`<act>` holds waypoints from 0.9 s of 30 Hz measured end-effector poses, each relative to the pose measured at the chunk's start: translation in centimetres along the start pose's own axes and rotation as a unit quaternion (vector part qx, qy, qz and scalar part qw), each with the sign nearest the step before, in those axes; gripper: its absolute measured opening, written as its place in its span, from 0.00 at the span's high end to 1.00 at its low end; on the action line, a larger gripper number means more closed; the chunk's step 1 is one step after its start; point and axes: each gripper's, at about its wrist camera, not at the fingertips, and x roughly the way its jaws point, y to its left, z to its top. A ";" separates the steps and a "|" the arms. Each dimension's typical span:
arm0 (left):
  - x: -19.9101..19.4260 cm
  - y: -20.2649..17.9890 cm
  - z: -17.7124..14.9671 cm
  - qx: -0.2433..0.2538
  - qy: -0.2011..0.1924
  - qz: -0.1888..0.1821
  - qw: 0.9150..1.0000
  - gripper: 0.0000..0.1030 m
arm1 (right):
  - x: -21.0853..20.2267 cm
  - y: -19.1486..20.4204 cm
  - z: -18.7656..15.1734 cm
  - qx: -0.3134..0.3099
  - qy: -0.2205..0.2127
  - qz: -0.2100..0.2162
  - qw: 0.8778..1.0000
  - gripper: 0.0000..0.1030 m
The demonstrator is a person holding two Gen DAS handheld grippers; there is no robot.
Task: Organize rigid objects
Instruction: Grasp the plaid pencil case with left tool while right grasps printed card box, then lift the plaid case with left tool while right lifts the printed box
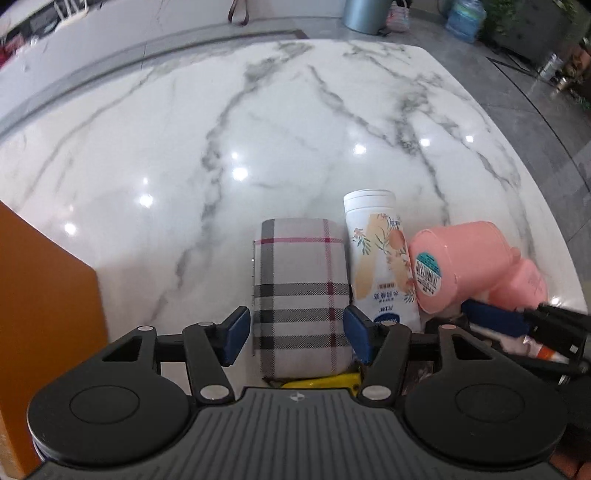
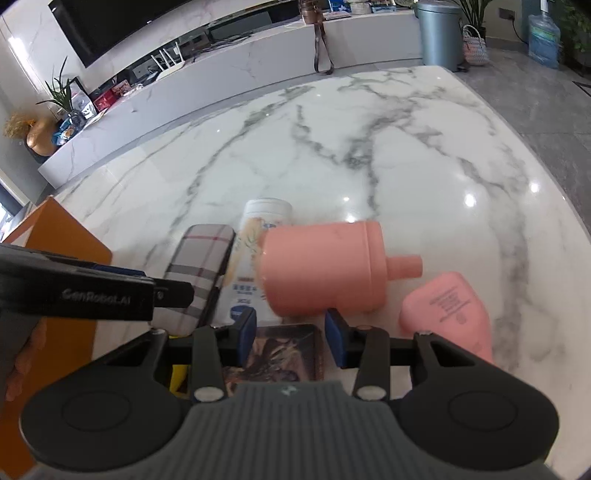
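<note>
- The left gripper (image 1: 297,334) sits nearest in its own view, its jaws set wide with the plaid case (image 1: 301,295) between the blue pads; a sliver of gap shows at the left pad, and whether the right pad touches the case I cannot tell.
- The right gripper (image 2: 290,338) is spread wide too and grips nothing; below and between its pads lies a dark printed box (image 2: 284,354) flat on the counter (image 2: 332,155).
- A yellow object (image 1: 325,380) peeks out just under the near end of the plaid case; too little shows to name it.
- The plaid case lies on the counter with its long axis running near to far.
- Just right of it, and touching it along the side, lies a white bottle (image 1: 380,266) with a peach print, cap end pointing far.
- Right again, the pink bottle (image 2: 325,269) lies tipped on its side, spout to the right, its base bearing a barcode label and leaning against the white bottle.
- Near right of that spout rests a pink flat container (image 2: 450,310), apart from the pink bottle.
- At the left edge stands an orange panel (image 1: 40,314).
- Far beyond the counter a grey-blue bin (image 2: 441,33) stands on the floor.
</note>
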 end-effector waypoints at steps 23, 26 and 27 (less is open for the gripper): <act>-2.2 -1.0 -1.2 0.036 -0.023 0.036 0.998 0.26 | -0.4 -0.9 -0.4 0.015 -0.018 0.025 0.999 0.51; -3.6 -1.4 -2.6 0.048 -0.020 0.031 0.998 0.26 | -0.4 -0.6 -0.7 0.001 -0.001 0.020 1.000 0.45; -4.0 -1.6 -3.2 0.052 -0.020 0.028 0.998 0.26 | -0.3 -0.5 -0.9 0.000 0.009 0.010 1.000 0.44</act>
